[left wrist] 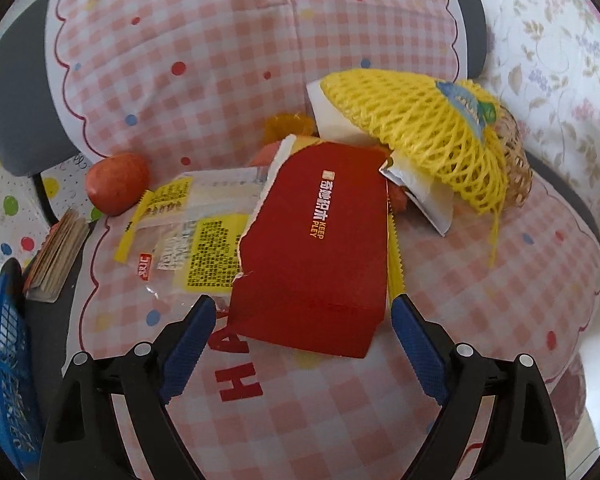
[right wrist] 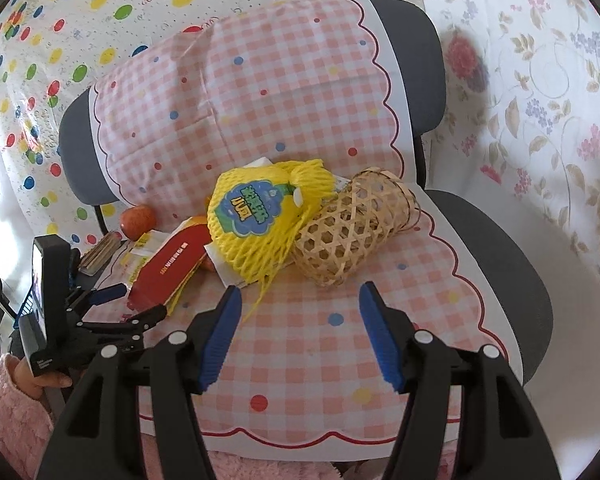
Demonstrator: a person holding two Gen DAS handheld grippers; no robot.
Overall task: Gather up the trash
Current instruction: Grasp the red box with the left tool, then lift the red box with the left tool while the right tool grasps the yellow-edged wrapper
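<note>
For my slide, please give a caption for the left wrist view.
Open left claw approaches a red carton among trash on a checked chair cover.

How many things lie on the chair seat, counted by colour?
Red: 2, the carton and the apple.
Yellow: 2, the net and the wrapper.
Tan: 2, the basket and the book.
White: 1, the paper.
Total: 7. Orange bits behind the carton are too hidden to count.
</note>
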